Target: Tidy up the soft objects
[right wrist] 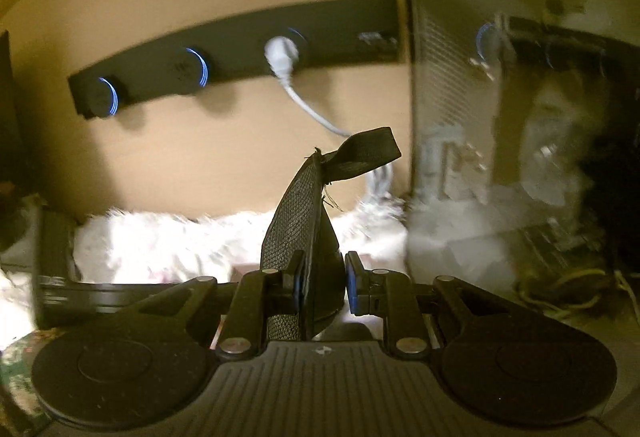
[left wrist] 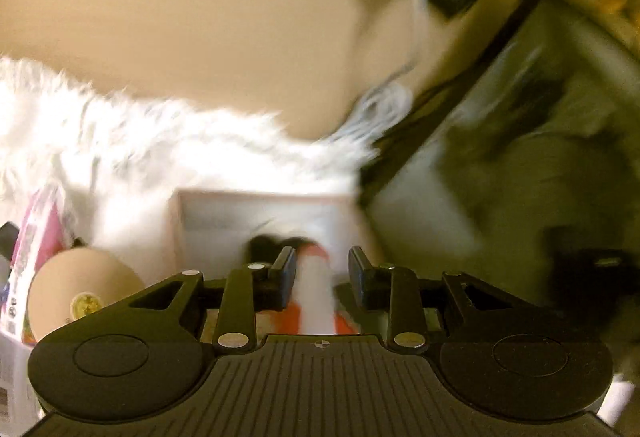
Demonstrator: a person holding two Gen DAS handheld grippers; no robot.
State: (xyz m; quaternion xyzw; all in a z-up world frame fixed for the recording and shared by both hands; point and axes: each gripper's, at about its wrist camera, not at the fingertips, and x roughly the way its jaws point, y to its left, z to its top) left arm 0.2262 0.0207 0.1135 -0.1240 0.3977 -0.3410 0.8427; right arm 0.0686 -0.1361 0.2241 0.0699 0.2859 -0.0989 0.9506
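Mesh pouch (right wrist: 304, 205) sits clamped in right jaws near white fur (right wrist: 168, 237); left jaws pinch a red-white item (left wrist: 316, 293).

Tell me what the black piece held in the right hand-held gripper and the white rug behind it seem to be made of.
Black mesh piece with strap: probably woven synthetic netting, matt; a fine grid shows, with a frayed edge. White fluffy rug: looks like long-pile fake fur; its tufted edge is blurred, so this is uncertain.
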